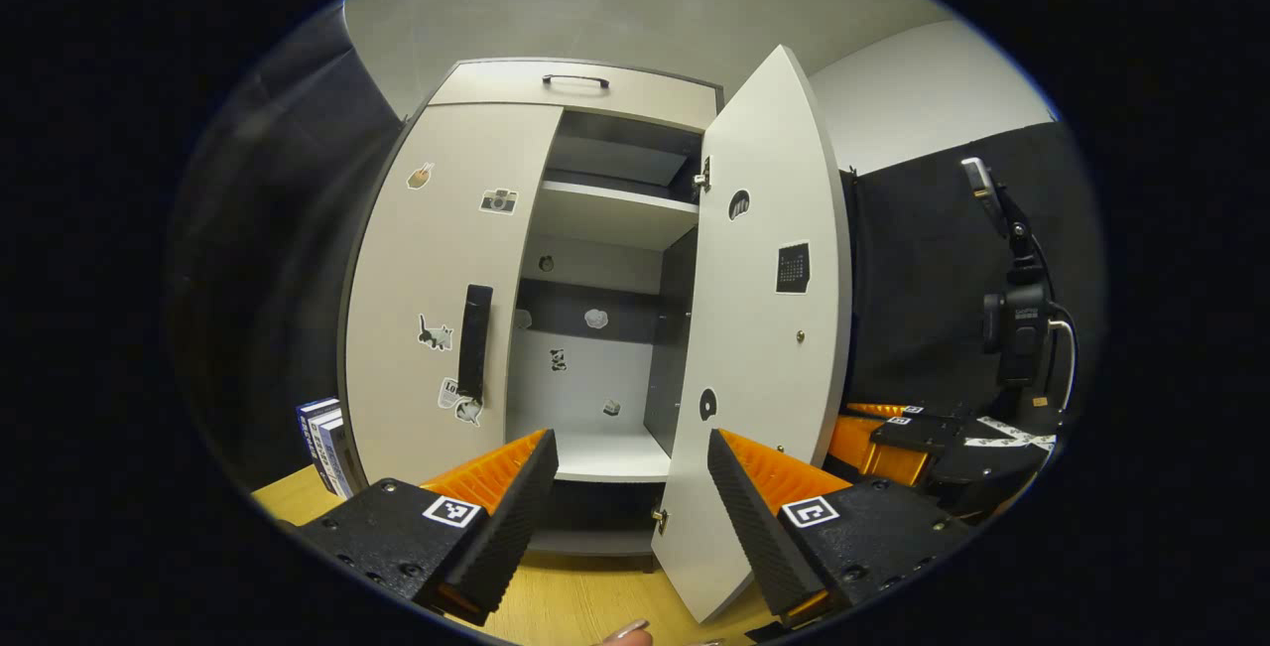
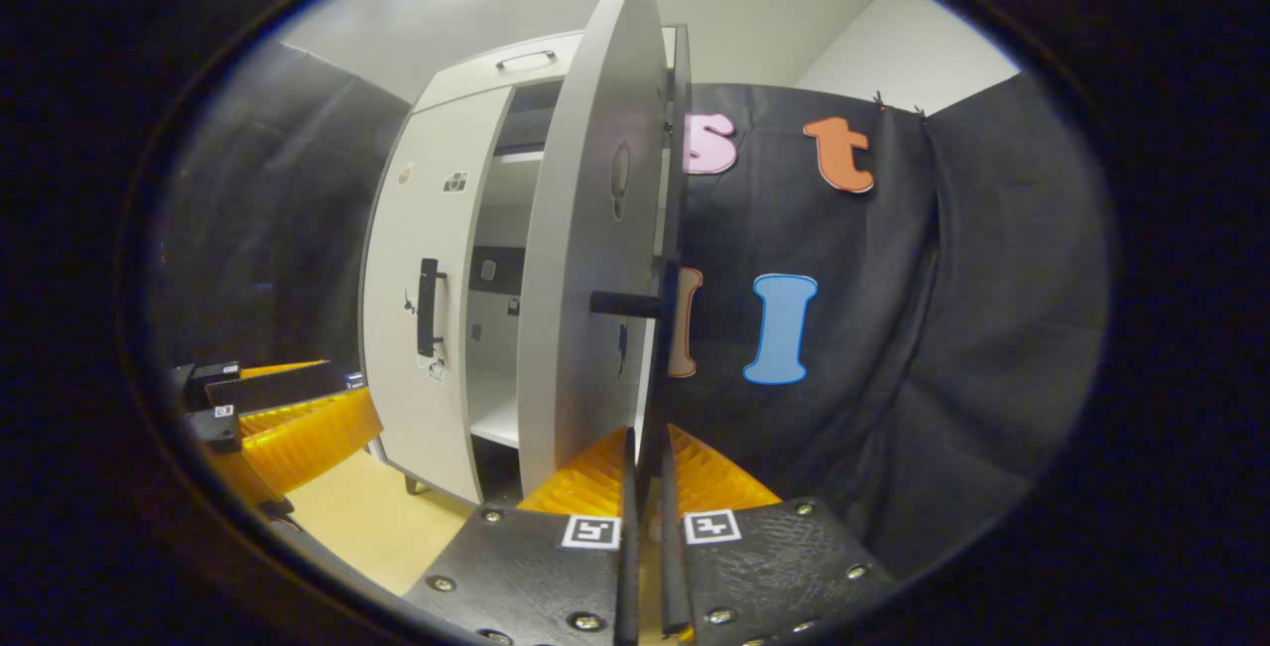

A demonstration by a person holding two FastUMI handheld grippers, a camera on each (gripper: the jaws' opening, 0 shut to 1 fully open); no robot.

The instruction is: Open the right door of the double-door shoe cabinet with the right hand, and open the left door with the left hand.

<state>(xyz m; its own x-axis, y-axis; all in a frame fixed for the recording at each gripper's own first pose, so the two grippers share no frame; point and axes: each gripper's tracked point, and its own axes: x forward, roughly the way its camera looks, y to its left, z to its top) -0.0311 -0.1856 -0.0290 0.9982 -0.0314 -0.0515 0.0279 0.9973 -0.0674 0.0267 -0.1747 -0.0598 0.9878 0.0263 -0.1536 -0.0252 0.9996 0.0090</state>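
Right door (image 1: 764, 328) swung open, centre-right of left gripper view. Right gripper (image 2: 645, 487) fingers pinched on door's edge, bottom centre of right gripper view. Left door (image 1: 451, 279) shut, centre-left. Its handle (image 1: 474, 343) long axis vertical, above-left of left gripper (image 1: 630, 482), fingers apart, empty. Left gripper nearer handle.

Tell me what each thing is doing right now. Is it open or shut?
Right door: swung open.
Left door: shut, its handle untouched.
Drawer on top: shut.
Right gripper: shut on the right door's handle.
Left gripper: open, holding nothing, in front of the cabinet.
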